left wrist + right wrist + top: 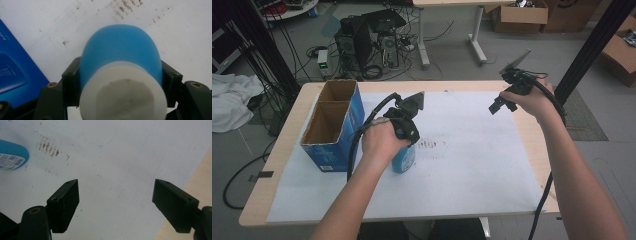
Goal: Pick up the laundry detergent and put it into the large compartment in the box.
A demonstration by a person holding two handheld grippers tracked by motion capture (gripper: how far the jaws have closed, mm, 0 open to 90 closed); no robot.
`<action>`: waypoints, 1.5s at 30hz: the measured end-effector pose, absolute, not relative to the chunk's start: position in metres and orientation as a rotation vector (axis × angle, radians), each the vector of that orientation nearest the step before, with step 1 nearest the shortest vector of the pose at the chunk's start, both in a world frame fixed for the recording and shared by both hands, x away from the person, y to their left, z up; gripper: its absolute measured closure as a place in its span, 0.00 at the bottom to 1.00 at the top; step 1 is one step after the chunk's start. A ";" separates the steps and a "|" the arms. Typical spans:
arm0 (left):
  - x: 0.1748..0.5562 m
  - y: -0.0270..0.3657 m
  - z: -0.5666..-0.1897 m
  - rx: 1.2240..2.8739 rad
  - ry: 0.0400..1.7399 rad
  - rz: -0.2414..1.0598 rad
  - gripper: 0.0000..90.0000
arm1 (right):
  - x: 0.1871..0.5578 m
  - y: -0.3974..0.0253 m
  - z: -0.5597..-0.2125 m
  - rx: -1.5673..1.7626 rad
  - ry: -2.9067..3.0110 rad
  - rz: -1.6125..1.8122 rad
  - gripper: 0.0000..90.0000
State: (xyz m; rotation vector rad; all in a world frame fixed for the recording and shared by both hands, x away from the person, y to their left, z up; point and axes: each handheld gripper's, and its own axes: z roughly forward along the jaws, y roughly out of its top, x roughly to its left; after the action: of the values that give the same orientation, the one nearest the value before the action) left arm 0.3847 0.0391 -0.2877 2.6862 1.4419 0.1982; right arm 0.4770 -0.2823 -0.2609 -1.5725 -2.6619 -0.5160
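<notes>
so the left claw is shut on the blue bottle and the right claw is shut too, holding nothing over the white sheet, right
Not quite. The left claw is shut on the blue bottle, but the right claw is open: the right gripper view shows its jaws spread wide apart with nothing between them, over the white sheet.
</notes>
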 end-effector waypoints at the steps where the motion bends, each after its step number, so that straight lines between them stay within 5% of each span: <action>1: 0.385 0.039 -0.288 2.680 1.446 0.194 0.41 | 0.477 -0.282 -0.261 -1.573 -2.660 -0.514 0.24; 23: 0.388 0.046 -0.278 2.682 1.448 0.142 0.42 | 0.477 -0.284 -0.259 -1.578 -2.655 -0.520 0.24; 45: 0.396 0.094 -0.164 2.520 1.563 0.162 0.43 | 0.478 -0.288 -0.253 -1.585 -2.654 -0.531 0.24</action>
State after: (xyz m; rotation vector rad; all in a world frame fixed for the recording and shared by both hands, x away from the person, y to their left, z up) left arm 0.3957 0.0944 -0.1639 2.5204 1.5631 0.1616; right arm 0.4779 -0.2884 -0.2532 -1.5850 -2.6539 -0.5311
